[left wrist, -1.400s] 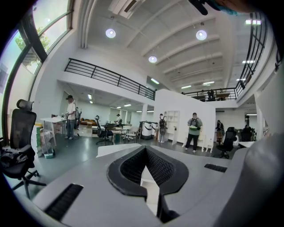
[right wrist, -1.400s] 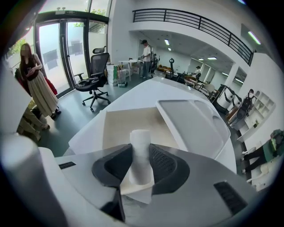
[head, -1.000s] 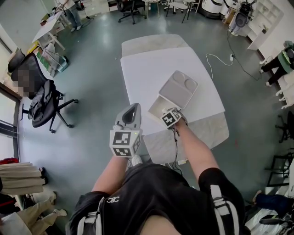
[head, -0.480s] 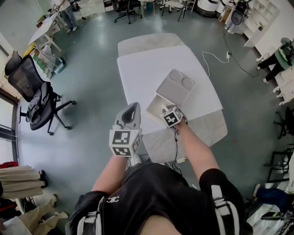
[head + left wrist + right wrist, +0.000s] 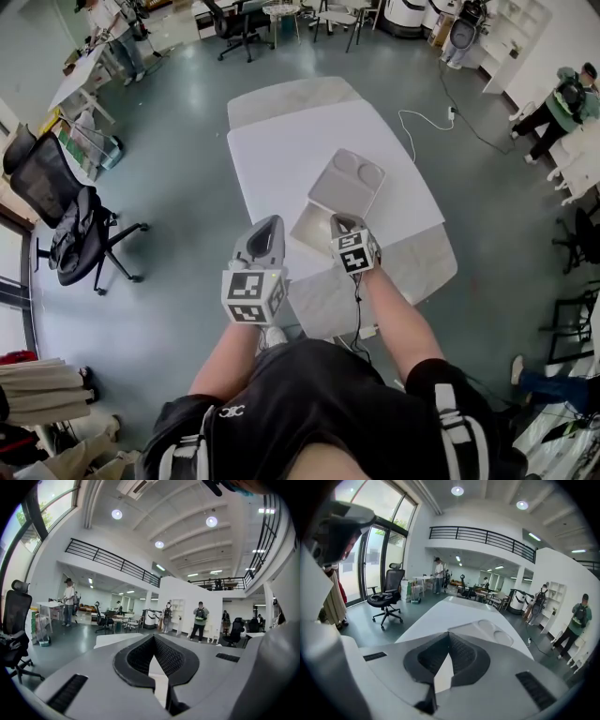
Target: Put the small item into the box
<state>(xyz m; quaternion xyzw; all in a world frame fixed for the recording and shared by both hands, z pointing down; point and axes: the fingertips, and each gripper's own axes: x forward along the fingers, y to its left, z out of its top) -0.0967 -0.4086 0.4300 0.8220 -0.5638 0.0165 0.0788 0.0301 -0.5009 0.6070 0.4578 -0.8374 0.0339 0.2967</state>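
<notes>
Right tool (image 5: 339,223) hangs over the open box (image 5: 306,232) at the surface's (image 5: 281,150) near edge, its jaws just closed on nothing. Left tool (image 5: 269,225) is likewise closed and empty. The small item shows nowhere (probably already dropped inside), so little seems left.

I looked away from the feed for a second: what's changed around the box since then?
The right gripper has risen out of the open box, and its jaws have just closed with nothing between them. The small item cannot be made out. The left gripper stayed put, shut, near the body. The box sits unmoved on the white table.
</notes>
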